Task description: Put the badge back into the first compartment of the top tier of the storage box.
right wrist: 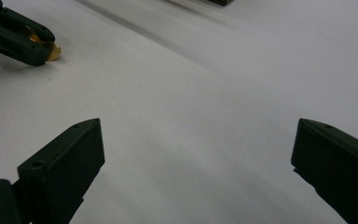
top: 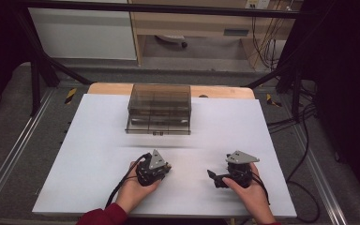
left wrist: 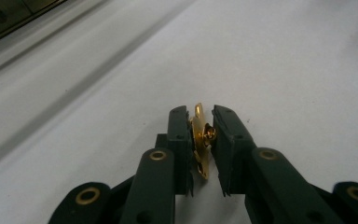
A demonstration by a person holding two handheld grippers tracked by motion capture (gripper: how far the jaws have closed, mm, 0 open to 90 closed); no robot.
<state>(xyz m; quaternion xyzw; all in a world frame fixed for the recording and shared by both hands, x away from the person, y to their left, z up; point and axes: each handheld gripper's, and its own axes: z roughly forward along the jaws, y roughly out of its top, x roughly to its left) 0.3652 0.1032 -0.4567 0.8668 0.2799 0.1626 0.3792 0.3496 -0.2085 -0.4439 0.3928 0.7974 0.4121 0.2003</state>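
At lower centre, the left gripper (left wrist: 200,140) pinched a small gold metal piece (left wrist: 199,140) edge-on, seemingly light, stiff and slippery, while the right gripper (right wrist: 196,158) stood wide open and empty.

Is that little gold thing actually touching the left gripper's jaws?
Touching. In the left gripper view the gold piece sits pinched between both black jaws of the left gripper, with no gap on either side.

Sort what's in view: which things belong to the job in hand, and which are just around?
In the job:
- left gripper, shut on a small gold metal piece
- right gripper, open

Just around:
- smoky clear compartment box
- white table
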